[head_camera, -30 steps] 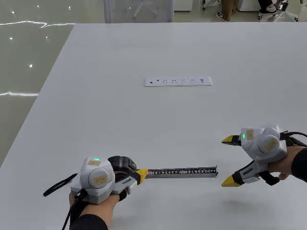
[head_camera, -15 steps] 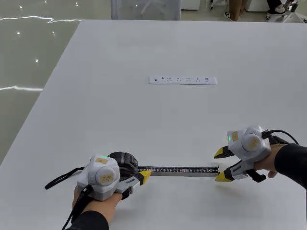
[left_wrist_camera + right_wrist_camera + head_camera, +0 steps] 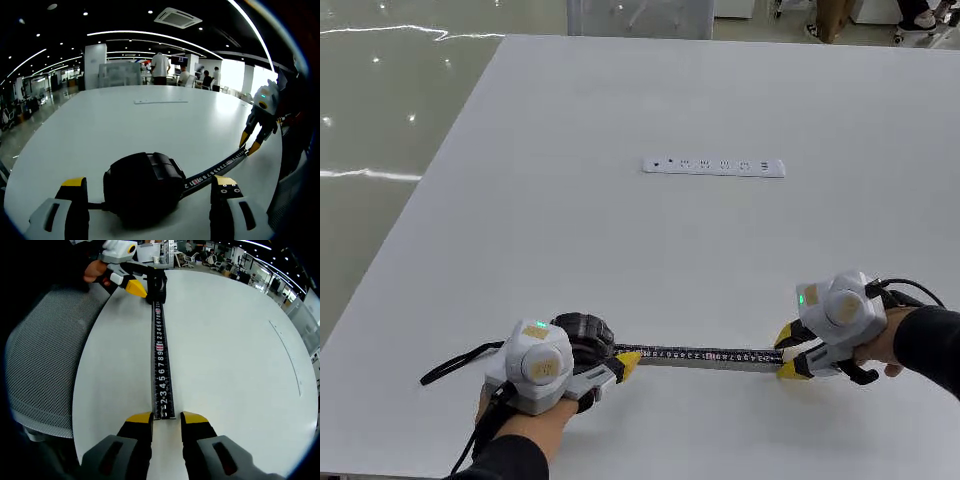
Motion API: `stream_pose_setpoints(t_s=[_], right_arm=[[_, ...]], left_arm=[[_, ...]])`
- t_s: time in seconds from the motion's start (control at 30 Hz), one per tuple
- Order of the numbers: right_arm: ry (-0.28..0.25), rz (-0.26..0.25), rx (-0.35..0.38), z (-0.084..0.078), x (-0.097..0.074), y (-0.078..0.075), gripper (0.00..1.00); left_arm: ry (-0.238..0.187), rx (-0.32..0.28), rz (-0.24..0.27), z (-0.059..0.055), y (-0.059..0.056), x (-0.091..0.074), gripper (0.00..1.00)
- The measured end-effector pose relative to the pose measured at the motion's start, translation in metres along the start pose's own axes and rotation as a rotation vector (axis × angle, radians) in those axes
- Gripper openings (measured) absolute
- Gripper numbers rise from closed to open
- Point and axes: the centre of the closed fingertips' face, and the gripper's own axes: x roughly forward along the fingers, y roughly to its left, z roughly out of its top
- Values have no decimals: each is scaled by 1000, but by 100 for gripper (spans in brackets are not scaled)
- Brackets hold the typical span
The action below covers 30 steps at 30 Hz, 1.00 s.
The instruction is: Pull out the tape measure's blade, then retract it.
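Your tape measure [image 3: 582, 335] is sitting on the desk [image 3: 650, 250] at the near left, with the blade [image 3: 705, 355] pulled out flat to the right. Your left gripper [image 3: 148, 185] has its jaws spread either side of the black case, and there's a visible gap on both sides. Your right gripper [image 3: 167, 418] is at the blade's free end, jaws nearly together with the tip right between them. Honestly can't tell if they're actually pinching it. A white power strip [image 3: 713, 166] lies farther back, well apart from all that.
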Motion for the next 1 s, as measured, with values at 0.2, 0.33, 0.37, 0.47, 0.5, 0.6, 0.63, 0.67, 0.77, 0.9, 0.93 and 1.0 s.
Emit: stream_pose_setpoints(t_s=[0.2,0.33,0.37,0.47,0.5,0.6,0.63,0.67,0.77,0.9,0.93,1.0], right_arm=[[2,2,-21,1,0,3,13],[17,3,-19,1,1,4,13],[19,3,-19,1,1,4,13],[40,4,-24,1,1,5,12],[55,3,-9,1,1,5,12],[77,2,-36,1,2,8,12],[80,2,-36,1,1,8,12],[84,1,-31,1,1,8,12],[94,7,-47,0,1,8,12],[123,11,-6,1,2,6,12],[135,13,4,1,3,6,12],[156,16,-5,1,4,5,12]], left_arm=[[5,6,-3,-2,-2,1,97],[6,4,-3,-2,-3,2,97],[7,1,-3,-3,-2,2,97],[7,-5,1,-3,-1,2,96],[9,-12,4,-3,0,2,96],[8,-81,16,-3,5,1,96],[8,-87,17,-2,5,1,96],[13,-98,21,-2,6,1,96],[31,-120,15,-5,3,0,91],[13,-108,42,-1,5,1,88],[10,-109,42,0,6,1,88],[8,-132,59,0,11,3,85]])
